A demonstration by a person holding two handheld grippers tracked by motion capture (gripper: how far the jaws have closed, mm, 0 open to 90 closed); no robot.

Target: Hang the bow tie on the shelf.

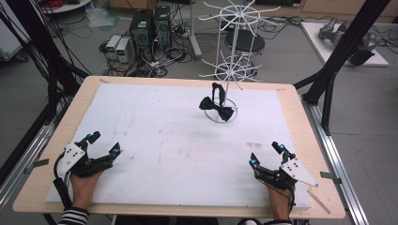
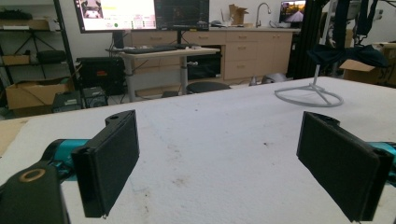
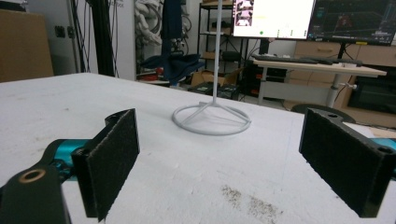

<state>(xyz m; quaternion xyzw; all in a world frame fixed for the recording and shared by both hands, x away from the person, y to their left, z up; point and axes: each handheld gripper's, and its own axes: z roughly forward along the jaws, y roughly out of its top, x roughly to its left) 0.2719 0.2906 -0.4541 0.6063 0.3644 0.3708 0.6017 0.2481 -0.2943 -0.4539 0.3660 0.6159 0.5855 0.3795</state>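
Note:
A white wire rack (image 1: 232, 56) stands on a ring base at the far middle of the white-covered table (image 1: 169, 140). A black bow tie (image 1: 216, 108) hangs from one of its lower hooks. The same bow tie (image 2: 350, 53) hangs above the ring base (image 2: 309, 95) in the left gripper view, and it looks dark blue (image 3: 175, 63) beside the rack pole in the right gripper view. My left gripper (image 1: 104, 144) rests open near the front left. My right gripper (image 1: 266, 154) rests open near the front right. Nothing is between either pair of jaws.
Black frame posts (image 1: 342, 47) stand off the table's right side. Computers and cables (image 1: 150, 33) lie on the floor behind the table. A stool (image 1: 245, 43) sits behind the rack. The wooden table edge (image 1: 187, 80) borders the white cover.

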